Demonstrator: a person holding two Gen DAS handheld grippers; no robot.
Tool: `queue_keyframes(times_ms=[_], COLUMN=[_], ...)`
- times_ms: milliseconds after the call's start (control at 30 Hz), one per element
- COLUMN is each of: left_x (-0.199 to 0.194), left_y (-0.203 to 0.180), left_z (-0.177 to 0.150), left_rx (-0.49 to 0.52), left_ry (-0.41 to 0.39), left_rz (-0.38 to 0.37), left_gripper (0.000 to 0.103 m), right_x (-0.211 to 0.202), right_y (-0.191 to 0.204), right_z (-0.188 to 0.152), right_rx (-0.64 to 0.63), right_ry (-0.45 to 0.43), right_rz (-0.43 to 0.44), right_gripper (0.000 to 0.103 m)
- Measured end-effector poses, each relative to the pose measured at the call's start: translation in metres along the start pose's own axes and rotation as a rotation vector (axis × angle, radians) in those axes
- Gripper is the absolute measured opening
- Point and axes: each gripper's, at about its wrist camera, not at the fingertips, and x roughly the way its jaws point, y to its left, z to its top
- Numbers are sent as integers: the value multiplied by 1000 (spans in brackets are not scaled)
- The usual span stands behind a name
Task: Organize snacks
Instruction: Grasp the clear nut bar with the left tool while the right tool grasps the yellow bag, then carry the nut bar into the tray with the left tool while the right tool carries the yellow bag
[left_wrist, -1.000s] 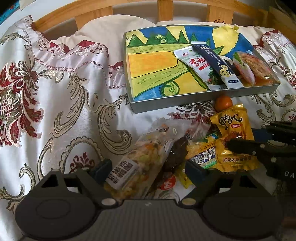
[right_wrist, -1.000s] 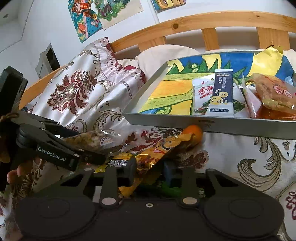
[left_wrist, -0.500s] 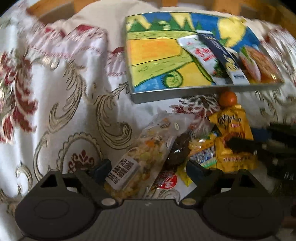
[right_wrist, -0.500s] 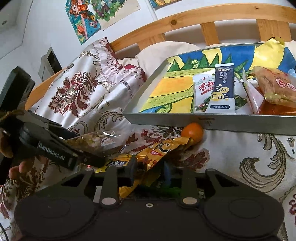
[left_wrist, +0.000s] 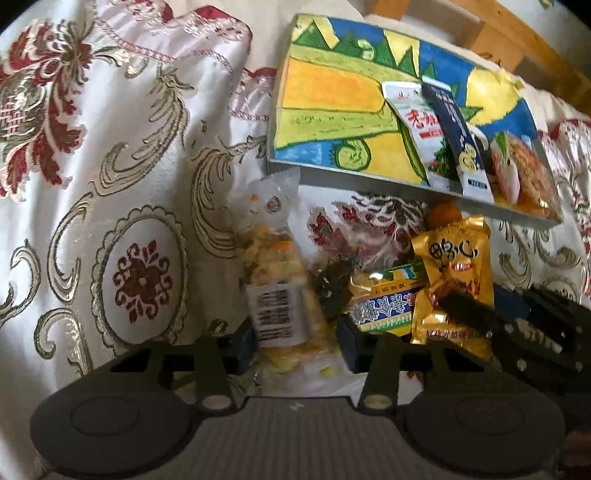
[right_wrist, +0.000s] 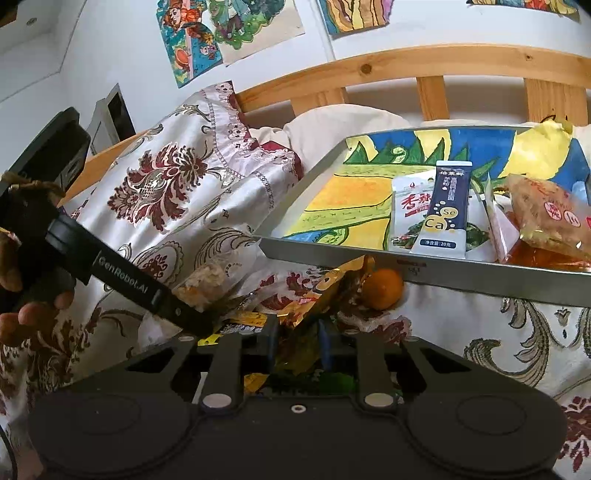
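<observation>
On the embroidered satin bedspread (left_wrist: 110, 177), just short of the tray's near wall, lay the clear crinkled bag of mixed snacks (left_wrist: 275, 280) with its barcode label facing up. I had my left gripper (left_wrist: 295, 345) closed against the bag's lower end, one blue pad on each side of the plastic. Beside it sat a loose heap: a dark lumpy snack in clear wrap (left_wrist: 332, 284), a yellow-and-blue printed packet (left_wrist: 384, 306) and a glossy gold foil pouch (left_wrist: 456, 273). My right gripper (right_wrist: 297, 341) pinched the foil pouch's (right_wrist: 325, 295) crumpled lower edge between narrow-set fingers. A small round orange (right_wrist: 382, 288) rested against the tray wall, touching the pouch's top.

The shallow grey metal tray (right_wrist: 461, 271), lined with a bright crayon landscape, held a white sachet (right_wrist: 410, 214), a slim navy stick pack (right_wrist: 445, 210) lying over it and a clear-wrapped cake (right_wrist: 546, 218), all crowded toward its right end; the left half of the lining (left_wrist: 332, 99) showed bare. The bag's sealed top nearly met the tray's corner. To the left the cloth spread open and smooth; behind the tray rose a pillow (right_wrist: 343, 125) and the wooden slatted headboard (right_wrist: 424, 64).
</observation>
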Motion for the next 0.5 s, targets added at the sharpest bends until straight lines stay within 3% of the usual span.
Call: queue_keyframes(times_ms=[200, 500], left_x=[-9, -20], left_y=[1, -7], left_z=[-5, -14], left_rx=[-60, -74], left_ry=[-40, -114], left_rz=[-42, -55], left_gripper=[42, 41], right_x=[-8, -13], right_y=[8, 12], right_z=[0, 1], right_rx=[-69, -109], right_ry=[-33, -63], right_rz=[-20, -44], right_gripper=[22, 22])
